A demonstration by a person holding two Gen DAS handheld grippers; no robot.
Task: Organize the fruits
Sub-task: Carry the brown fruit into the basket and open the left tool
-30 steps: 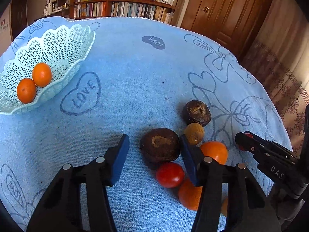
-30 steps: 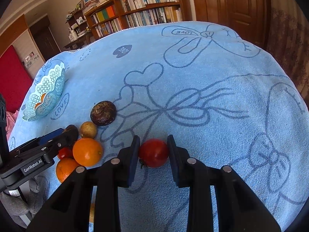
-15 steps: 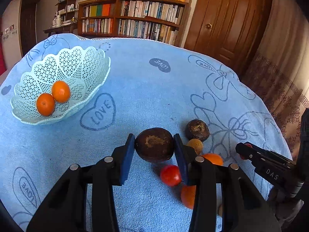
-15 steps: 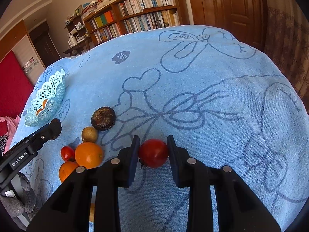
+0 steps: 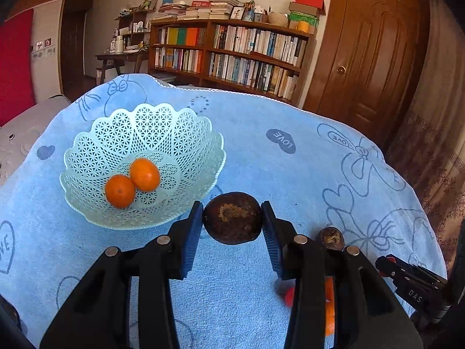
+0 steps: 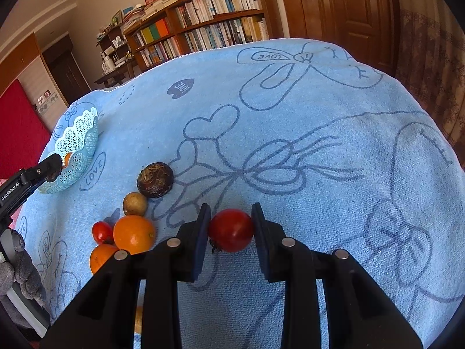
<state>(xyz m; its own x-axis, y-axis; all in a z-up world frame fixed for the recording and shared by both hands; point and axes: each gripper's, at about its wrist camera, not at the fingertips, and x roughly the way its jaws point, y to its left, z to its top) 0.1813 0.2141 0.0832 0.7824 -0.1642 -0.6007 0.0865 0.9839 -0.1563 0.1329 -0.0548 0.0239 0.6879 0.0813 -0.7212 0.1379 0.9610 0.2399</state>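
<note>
My left gripper (image 5: 232,226) is shut on a large dark brown fruit (image 5: 232,218), held above the cloth just right of the pale lattice basket (image 5: 186,133). Two oranges (image 5: 132,181) lie in the basket. My right gripper (image 6: 231,226) is shut on a red tomato (image 6: 231,229) over the blue cloth. In the right wrist view a second brown fruit (image 6: 155,179), a small yellowish fruit (image 6: 134,203), a small tomato (image 6: 102,231) and two oranges (image 6: 133,234) lie in a cluster to the left. The basket (image 6: 78,148) stands far left there, with the left gripper's tip beside it.
The blue towel-covered table (image 6: 319,116) drops off at its round edges. A bookshelf (image 5: 232,55) and a wooden door (image 5: 372,58) stand behind it. A gloved hand (image 6: 17,270) shows at the lower left of the right wrist view.
My left gripper closed on the large brown fruit, lifted it off the cloth and carried it left toward the basket. The right gripper kept hold of the tomato and stayed nearly in place.
</note>
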